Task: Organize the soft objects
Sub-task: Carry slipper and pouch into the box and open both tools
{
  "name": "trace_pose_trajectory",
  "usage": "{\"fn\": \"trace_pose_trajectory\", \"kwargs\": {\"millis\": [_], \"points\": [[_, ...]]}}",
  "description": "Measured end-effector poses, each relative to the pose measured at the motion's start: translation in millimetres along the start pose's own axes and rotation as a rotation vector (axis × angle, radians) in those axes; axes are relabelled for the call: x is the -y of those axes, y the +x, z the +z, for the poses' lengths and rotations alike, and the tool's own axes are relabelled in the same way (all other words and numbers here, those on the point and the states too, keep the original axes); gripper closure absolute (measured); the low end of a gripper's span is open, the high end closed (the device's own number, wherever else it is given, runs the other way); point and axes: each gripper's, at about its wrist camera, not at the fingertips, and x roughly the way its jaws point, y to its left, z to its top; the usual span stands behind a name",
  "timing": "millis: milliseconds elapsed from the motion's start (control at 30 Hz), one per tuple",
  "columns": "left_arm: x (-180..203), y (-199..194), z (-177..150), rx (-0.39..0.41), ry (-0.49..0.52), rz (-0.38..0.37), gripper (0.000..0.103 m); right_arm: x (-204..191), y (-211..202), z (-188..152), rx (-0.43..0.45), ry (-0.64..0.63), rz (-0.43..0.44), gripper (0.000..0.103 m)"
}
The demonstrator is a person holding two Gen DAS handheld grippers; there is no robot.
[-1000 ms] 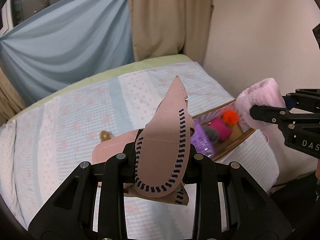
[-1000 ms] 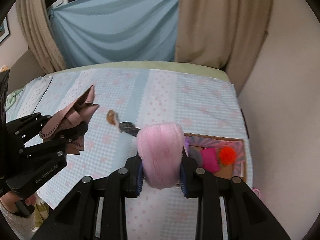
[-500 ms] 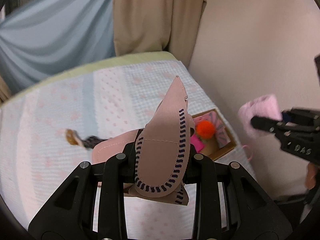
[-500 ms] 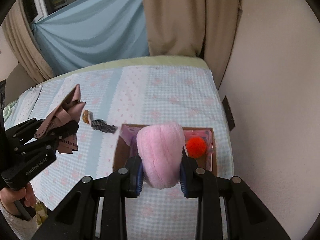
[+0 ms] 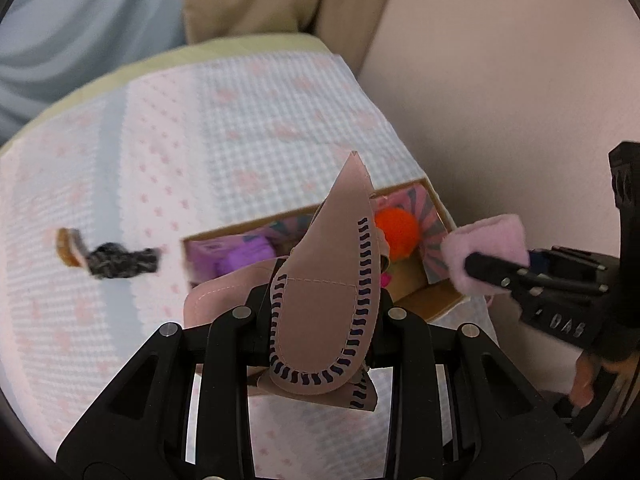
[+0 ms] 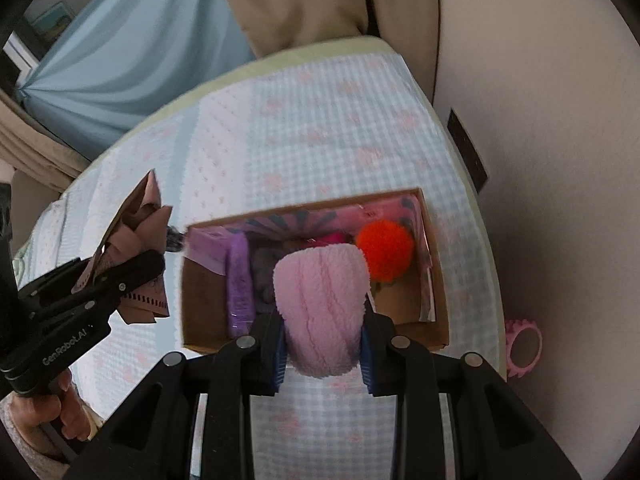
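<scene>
The cardboard box (image 6: 434,280) sits at the right edge of the bed (image 6: 304,132), close to the cream wall (image 6: 540,100); the checked bedspread runs open and uncluttered to the left and far side, up to the beige curtain (image 6: 304,0) and the blue drape (image 6: 120,52). A dark knitted piece with a tan end (image 5: 116,261) lies alone on the bedspread, just left of the box. A pink patterned tape roll (image 6: 523,350) rests off the bed's right edge, beside the wall. Inside the box are an orange pompom (image 6: 385,249) at the right end, a purple item (image 6: 239,288) at the left end, and something magenta between, partly hidden. The left gripper (image 5: 320,316) is clamped on a pinkish-tan leather piece with dark whip-stitching along its edge (image 5: 320,300), which stands upright, pointed tip up, above the bedspread at the box's left side. The right gripper (image 6: 322,342) is clamped on a fluffy pink plush item (image 6: 322,312), held above the box's near wall, over the open interior. A hand (image 6: 52,412) grips the left gripper's handle.
</scene>
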Motion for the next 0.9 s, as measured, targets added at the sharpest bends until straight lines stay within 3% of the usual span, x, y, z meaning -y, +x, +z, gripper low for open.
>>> {"fn": "trace_pose_trajectory", "kwargs": {"millis": [300,467,500,533,567,600,667,700,900], "points": [[12,84,0,-0.157,0.032,-0.001,0.077,20,64,-14,-0.109,-0.069,-0.019,0.076],[15,100,3,-0.189,0.067,-0.002,0.074,24,84,-15,-0.134,-0.076,0.009,0.071],[15,98,5,-0.18,0.071,0.0,0.06,24,86,-16,-0.132,-0.088,0.009,0.063],[16,96,7,-0.175,0.081,0.002,0.027,24,88,-16,-0.13,-0.095,0.017,0.056],[16,95,9,-0.174,0.097,0.009,0.009,24,90,-17,-0.124,-0.1,0.025,0.045],[17,94,10,-0.173,0.114,0.017,0.0,24,90,-18,-0.11,-0.108,0.034,0.039],[15,88,11,-0.141,0.132,0.016,0.0,21,92,-21,-0.097,-0.136,0.04,0.005],[14,86,11,-0.142,0.141,0.022,0.0,20,92,-22,-0.099,-0.144,0.039,0.0],[-4,74,3,-0.149,0.112,0.049,0.0,24,89,-30,-0.093,-0.157,0.046,0.0]]}}
